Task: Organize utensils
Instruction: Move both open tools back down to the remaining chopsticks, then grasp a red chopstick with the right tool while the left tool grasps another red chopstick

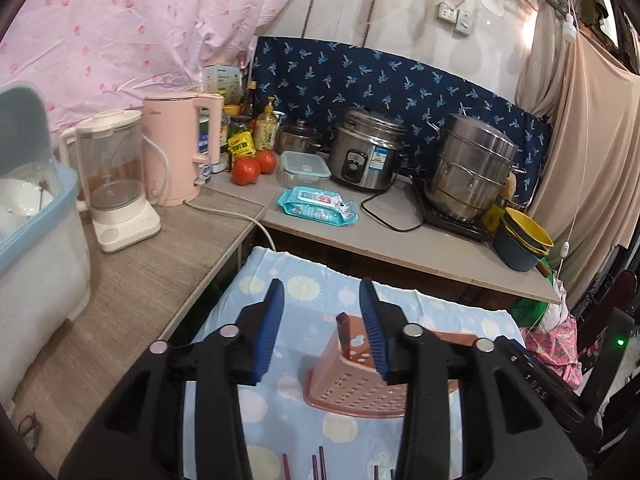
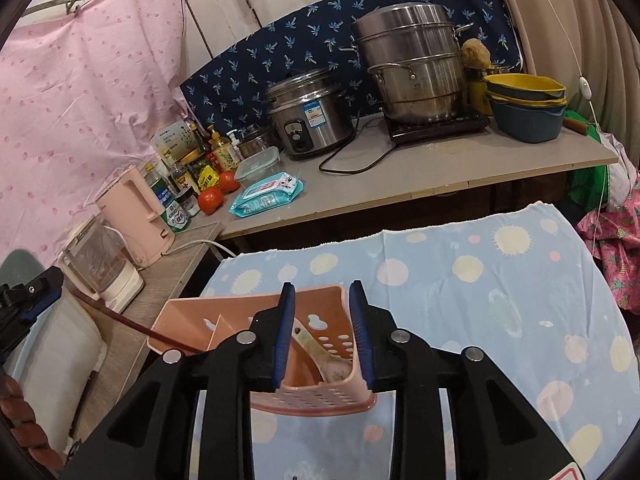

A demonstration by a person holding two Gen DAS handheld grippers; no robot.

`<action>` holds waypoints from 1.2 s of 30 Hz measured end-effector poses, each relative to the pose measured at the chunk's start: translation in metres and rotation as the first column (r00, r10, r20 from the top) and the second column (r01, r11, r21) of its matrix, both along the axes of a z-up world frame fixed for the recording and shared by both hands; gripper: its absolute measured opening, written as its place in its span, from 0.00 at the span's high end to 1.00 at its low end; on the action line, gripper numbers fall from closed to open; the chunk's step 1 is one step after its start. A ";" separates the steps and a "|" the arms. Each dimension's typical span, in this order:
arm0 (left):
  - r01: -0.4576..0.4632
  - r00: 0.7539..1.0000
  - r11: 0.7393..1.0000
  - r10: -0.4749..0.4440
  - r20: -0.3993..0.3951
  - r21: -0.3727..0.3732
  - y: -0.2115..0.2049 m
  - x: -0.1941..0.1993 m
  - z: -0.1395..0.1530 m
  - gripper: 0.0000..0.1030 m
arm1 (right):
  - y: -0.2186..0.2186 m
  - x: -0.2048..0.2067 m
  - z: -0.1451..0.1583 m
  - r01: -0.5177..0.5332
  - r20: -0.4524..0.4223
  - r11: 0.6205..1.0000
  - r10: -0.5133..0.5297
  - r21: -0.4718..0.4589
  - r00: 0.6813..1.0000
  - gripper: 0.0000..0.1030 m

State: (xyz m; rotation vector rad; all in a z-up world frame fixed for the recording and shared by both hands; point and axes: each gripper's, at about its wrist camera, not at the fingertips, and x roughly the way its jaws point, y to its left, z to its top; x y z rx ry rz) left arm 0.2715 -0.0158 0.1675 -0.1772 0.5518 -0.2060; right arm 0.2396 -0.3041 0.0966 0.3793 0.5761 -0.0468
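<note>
A pink perforated utensil holder (image 1: 352, 384) stands on the blue patterned cloth (image 1: 320, 308). My left gripper (image 1: 322, 286) hovers open just left of it, with nothing between its blue pads. The tip of a dark red chopstick (image 1: 344, 332) sticks up out of the holder. Several more chopstick ends (image 1: 316, 468) lie on the cloth at the bottom edge. My right gripper (image 2: 322, 288) is open above the holder (image 2: 240, 312). Under it a pale ceramic spoon (image 2: 320, 356) rests inside the right compartment. The chopstick (image 2: 132, 320) leans out to the left.
A counter (image 1: 400, 240) behind the cloth carries a rice cooker (image 1: 364, 152), a steel steamer pot (image 1: 468, 168), stacked bowls (image 1: 524, 244), a wipes pack (image 1: 316, 206) and tomatoes (image 1: 246, 170). On the left shelf stand a blender (image 1: 116, 184), a pink kettle (image 1: 180, 152) and a blue bin (image 1: 36, 216).
</note>
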 end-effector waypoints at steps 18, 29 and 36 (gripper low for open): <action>-0.017 0.978 0.993 0.041 -0.206 0.117 0.045 -0.117 -0.101 0.62 | 0.031 -0.154 -0.061 -0.040 -0.165 0.996 0.027 -0.079 0.986 0.60; 0.083 0.929 0.987 -0.026 -0.368 0.141 0.029 -0.177 -0.172 0.62 | 0.057 -0.221 -0.124 -0.094 -0.320 0.993 0.065 -0.075 0.945 0.60; 0.117 0.913 0.986 -0.061 -0.402 0.117 0.022 -0.193 -0.186 0.62 | 0.069 -0.234 -0.142 -0.121 -0.354 0.989 0.086 -0.079 0.931 0.60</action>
